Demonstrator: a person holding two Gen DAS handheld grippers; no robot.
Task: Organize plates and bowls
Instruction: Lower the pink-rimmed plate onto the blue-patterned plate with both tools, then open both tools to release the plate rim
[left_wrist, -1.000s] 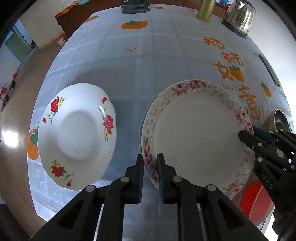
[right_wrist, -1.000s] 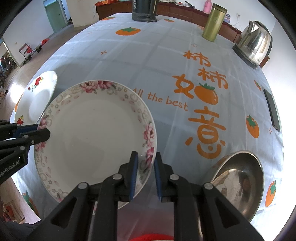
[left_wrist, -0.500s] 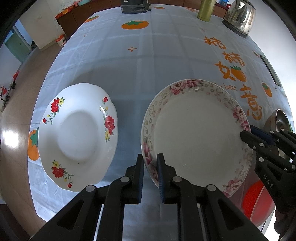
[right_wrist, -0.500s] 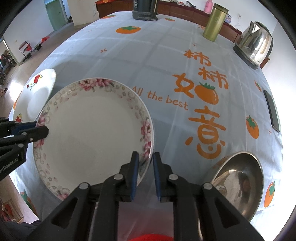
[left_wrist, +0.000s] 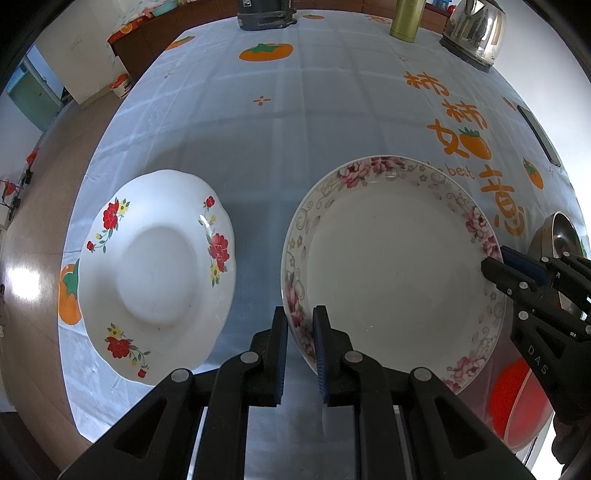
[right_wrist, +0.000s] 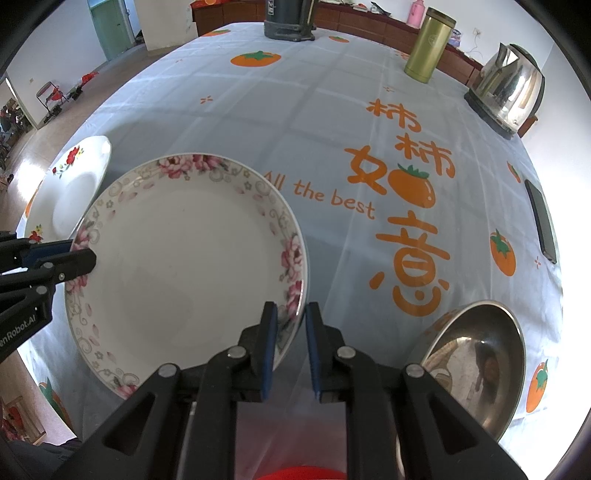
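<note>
A white plate with a pink flower rim hangs between both grippers, with a shadow on the tablecloth under it. My left gripper is shut on its near left rim. My right gripper is shut on the opposite rim, and its fingertips show at the plate's right edge in the left wrist view. The left fingertips show at the plate's left edge in the right wrist view. A white scalloped plate with red flowers lies on the table to the left, apart from the held plate.
A steel bowl sits at the near right. A red bowl lies low beside it. A steel kettle, a green flask and a dark appliance stand at the far edge. A phone lies at the right.
</note>
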